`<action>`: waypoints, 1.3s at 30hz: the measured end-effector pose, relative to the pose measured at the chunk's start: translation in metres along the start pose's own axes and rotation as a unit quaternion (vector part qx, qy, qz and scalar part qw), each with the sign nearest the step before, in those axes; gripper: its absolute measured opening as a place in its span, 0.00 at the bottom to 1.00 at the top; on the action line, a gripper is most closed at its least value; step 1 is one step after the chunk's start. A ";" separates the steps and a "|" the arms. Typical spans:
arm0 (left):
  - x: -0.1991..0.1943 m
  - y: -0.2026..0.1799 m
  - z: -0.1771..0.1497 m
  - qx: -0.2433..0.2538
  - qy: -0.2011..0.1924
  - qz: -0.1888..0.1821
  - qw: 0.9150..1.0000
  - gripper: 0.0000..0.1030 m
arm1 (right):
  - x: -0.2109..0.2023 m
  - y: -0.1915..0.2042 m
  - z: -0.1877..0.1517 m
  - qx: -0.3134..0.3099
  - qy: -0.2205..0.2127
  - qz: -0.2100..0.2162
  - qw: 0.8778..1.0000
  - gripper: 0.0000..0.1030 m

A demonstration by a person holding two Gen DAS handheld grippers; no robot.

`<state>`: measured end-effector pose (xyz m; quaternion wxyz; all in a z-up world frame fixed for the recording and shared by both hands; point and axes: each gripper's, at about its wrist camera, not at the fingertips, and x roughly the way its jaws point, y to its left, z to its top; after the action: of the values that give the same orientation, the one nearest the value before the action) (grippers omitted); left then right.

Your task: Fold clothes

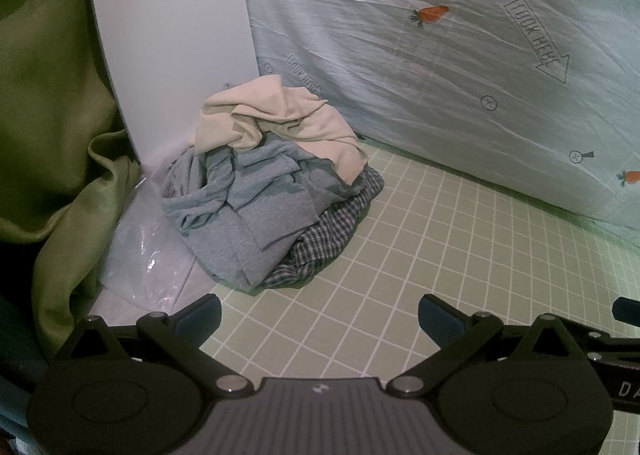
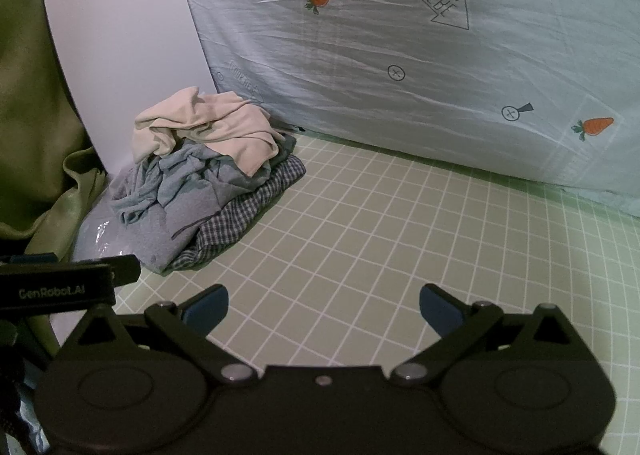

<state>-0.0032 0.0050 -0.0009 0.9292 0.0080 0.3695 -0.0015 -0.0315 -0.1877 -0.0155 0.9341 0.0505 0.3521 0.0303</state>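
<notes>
Grippers both spread wide and empty above the grid mat, clothes heaped untouched at the far left.

Nearest you, your left gripper (image 1: 320, 315) has its blue-padded fingers well apart over the pale green grid mat (image 1: 420, 255), holding nothing; your right gripper (image 2: 323, 309) hovers just beside it, jaws equally wide and empty. Beyond them, at the mat's left edge, the pile of clothes (image 1: 268, 199) sits crumpled: a checked garment (image 1: 320, 239) at the bottom, a grey one (image 1: 240, 231) over it, a cream one (image 1: 276, 119) on top. Clear plastic (image 1: 148, 255) lies beside the pile. Behind it a white board (image 1: 172, 35) stands upright, with a green curtain (image 1: 48, 95) to its left and a carrot-print sheet (image 1: 440, 35) hanging as the backdrop.
</notes>
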 end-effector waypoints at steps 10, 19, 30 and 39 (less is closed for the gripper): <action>-0.001 -0.003 0.001 0.000 0.002 0.002 1.000 1.00 | 0.001 -0.003 0.001 0.005 0.002 0.002 1.000 1.00; 0.000 -0.001 0.002 -0.009 0.000 0.001 1.000 1.00 | 0.001 -0.004 0.000 0.007 0.000 0.006 1.000 1.00; 0.018 0.003 0.017 -0.026 0.015 -0.005 1.000 1.00 | 0.016 -0.006 0.014 -0.009 -0.014 0.005 1.000 1.00; 0.063 0.028 0.054 -0.074 0.028 -0.012 0.997 1.00 | 0.063 -0.004 0.060 -0.013 -0.039 0.006 0.999 1.00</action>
<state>0.0798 0.0319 -0.0043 0.9166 -0.0651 0.3941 0.0149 0.0560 -0.1907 -0.0124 0.9476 0.0418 0.3143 0.0383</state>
